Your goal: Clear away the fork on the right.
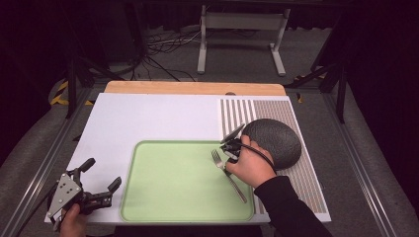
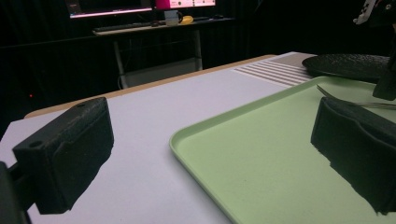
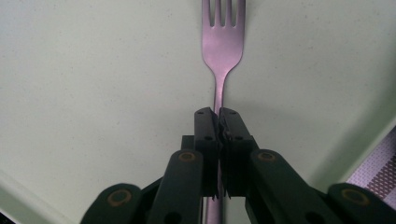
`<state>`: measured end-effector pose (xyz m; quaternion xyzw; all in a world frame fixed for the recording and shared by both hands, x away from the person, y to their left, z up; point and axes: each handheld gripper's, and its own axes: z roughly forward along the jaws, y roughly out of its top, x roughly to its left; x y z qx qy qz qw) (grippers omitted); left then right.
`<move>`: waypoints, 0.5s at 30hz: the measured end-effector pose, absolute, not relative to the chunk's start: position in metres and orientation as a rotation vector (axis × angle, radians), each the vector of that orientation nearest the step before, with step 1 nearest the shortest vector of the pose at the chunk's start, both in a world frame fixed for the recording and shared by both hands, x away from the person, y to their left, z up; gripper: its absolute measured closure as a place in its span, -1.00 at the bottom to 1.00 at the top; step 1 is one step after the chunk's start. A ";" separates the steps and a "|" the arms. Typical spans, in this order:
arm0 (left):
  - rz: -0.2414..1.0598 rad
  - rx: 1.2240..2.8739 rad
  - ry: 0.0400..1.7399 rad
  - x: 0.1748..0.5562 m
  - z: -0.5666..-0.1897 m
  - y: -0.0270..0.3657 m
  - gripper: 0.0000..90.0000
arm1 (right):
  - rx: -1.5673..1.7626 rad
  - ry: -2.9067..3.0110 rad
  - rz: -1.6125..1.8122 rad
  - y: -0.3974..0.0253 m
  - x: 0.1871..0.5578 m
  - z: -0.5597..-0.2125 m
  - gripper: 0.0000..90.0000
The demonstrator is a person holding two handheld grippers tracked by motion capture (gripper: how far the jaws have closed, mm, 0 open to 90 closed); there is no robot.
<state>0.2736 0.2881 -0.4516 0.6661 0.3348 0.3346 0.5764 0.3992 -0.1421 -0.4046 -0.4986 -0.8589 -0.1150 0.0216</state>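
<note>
You have one fork (image 3: 223, 42) on one green tray (image 1: 168, 197), one dark plate (image 1: 276, 140) beside it; your right tool (image 3: 218, 114) clamps the fork's neck, your left tool (image 1: 101, 180) gapes over the white bench (image 1: 148, 118), dark room beyond.

Room dark around white table (image 1: 148, 123); light falls from above onto table, surroundings near black. Green tray (image 1: 168, 187) evenly lit, no glare. High view soft, slightly grainy. Left gripper view: near jaws blurred, bright monitor strip (image 2: 140, 5) far behind table overexposed. Right gripper view: fork (image 3: 223, 46) sharp, faint shadow beside its neck, corners darkened.
</note>
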 end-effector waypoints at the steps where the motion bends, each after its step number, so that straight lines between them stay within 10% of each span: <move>1: 0.784 1.560 0.783 0.274 -0.452 0.288 -1.00 | -1.543 -2.663 -0.359 -0.142 0.399 -0.404 0.92; 9: 0.783 1.559 0.784 0.274 -0.452 0.288 -1.00 | -1.505 -2.702 -0.404 -0.142 0.398 -0.400 0.76; 15: 0.783 1.560 0.785 0.274 -0.452 0.288 -1.00 | -1.386 -2.795 -0.697 -0.139 0.394 -0.395 -0.16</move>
